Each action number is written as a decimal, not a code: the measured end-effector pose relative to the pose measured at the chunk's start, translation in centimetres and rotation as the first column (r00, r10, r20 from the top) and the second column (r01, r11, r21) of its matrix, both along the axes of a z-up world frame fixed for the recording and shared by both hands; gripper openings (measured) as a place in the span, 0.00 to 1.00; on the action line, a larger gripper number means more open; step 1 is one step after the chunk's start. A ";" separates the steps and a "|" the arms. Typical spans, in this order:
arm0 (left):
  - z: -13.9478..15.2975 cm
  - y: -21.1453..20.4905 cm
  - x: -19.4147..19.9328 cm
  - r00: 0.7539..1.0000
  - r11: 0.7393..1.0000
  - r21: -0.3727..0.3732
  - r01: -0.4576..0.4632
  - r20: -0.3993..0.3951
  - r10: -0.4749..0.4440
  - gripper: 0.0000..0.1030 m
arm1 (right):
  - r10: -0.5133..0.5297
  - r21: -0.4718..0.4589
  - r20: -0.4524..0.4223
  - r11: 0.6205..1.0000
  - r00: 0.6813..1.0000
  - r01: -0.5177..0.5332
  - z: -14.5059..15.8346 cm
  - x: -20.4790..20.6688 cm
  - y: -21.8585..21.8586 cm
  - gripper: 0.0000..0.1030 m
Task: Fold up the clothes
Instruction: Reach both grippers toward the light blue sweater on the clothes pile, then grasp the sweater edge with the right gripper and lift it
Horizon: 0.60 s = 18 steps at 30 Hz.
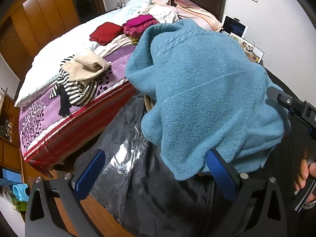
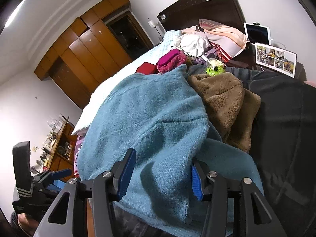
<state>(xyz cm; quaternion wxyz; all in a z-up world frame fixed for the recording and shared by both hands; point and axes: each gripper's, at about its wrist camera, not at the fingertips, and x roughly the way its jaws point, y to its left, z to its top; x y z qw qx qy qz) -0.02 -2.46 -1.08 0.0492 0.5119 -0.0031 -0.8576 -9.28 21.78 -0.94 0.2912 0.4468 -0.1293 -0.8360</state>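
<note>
A teal knit sweater (image 1: pixel 207 90) lies bunched on a dark cloth (image 1: pixel 158 197) in front of me. My left gripper (image 1: pixel 156 173) stands wide open at its near edge; the hem drapes over the right finger (image 1: pixel 221 169) and nothing is pinched. In the right wrist view the sweater (image 2: pixel 148 118) fills the middle. My right gripper (image 2: pixel 161 177) straddles a ridge of it, half closed, and I see no pad squeezing the knit. A brown fleece garment (image 2: pixel 223 102) lies against the sweater's right side.
On the bed (image 1: pixel 59 45) to the left lie a cream sweater (image 1: pixel 86 65) on a striped top (image 1: pixel 77 90), a black glove (image 1: pixel 64 102), a folded red piece (image 1: pixel 105 32) and magenta clothes (image 1: pixel 140 24). Clear plastic (image 1: pixel 122 158) lies under my left gripper. A tablet (image 1: pixel 235 26) leans on the wall.
</note>
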 end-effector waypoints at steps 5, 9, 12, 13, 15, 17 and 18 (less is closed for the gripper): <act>0.0 0.1 0.2 1.000 1.000 -0.005 -0.001 0.015 0.001 0.99 | -0.005 -0.023 0.030 1.000 1.000 0.005 -0.9 -1.2 0.0 0.52; 0.1 0.0 0.5 1.000 1.000 -0.012 -0.004 0.004 0.004 0.99 | 0.003 -0.048 0.041 0.999 0.999 -0.001 -1.4 -1.8 -0.4 0.51; 0.1 -0.2 0.6 1.000 1.000 -0.017 -0.013 0.004 0.013 0.99 | -0.018 -0.002 0.030 1.000 0.999 0.018 -1.1 -1.5 -0.3 0.29; 0.1 -0.2 0.6 1.000 1.000 -0.013 -0.015 0.005 0.015 0.99 | -0.024 -0.003 0.031 1.000 0.999 0.024 -1.0 -1.3 -0.1 0.24; 0.2 -0.2 0.6 1.000 1.000 -0.016 -0.015 0.009 0.015 0.99 | -0.036 0.005 0.024 0.999 0.999 0.035 -0.5 -0.7 0.3 0.18; 0.3 0.0 0.6 1.000 1.000 -0.013 -0.013 0.007 0.013 0.99 | -0.049 0.020 0.006 0.999 0.999 0.049 0.1 0.0 0.6 0.16; 0.3 0.1 0.6 1.000 1.000 -0.013 -0.013 0.004 0.013 0.99 | -0.053 0.032 -0.014 0.998 0.999 0.053 0.6 0.4 0.7 0.15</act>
